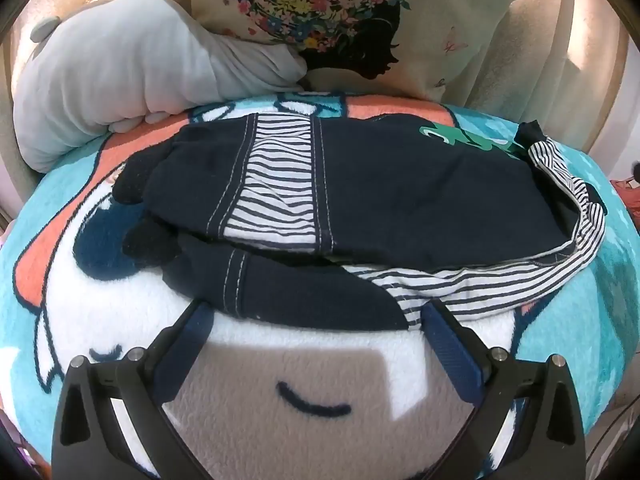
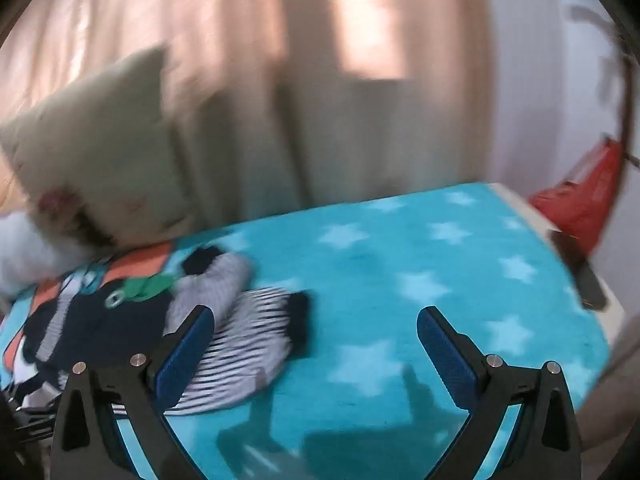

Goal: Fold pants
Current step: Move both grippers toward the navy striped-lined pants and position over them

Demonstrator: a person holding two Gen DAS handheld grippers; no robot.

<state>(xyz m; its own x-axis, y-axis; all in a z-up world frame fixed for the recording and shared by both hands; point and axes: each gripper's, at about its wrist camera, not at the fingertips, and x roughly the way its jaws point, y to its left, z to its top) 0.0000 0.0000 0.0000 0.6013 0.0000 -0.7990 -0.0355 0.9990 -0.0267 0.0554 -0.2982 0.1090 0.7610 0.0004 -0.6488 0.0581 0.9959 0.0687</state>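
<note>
Dark navy pants (image 1: 360, 184) with striped panels and a striped waistband lie folded over on a cartoon fleece blanket (image 1: 280, 360). My left gripper (image 1: 316, 312) is open and empty, its fingers spread just short of the pants' near edge. My right gripper (image 2: 316, 320) is open and empty above the blanket (image 2: 400, 260). In the blurred right wrist view the pants (image 2: 120, 320) lie at the lower left, beside and partly behind the left finger (image 2: 188, 352).
A grey pillow (image 1: 120, 64) and a floral cushion (image 1: 360, 20) lean behind the pants. Beige curtains (image 2: 280, 80) hang at the back. A red object (image 2: 576, 200) and a dark object (image 2: 584, 272) sit at the bed's right edge.
</note>
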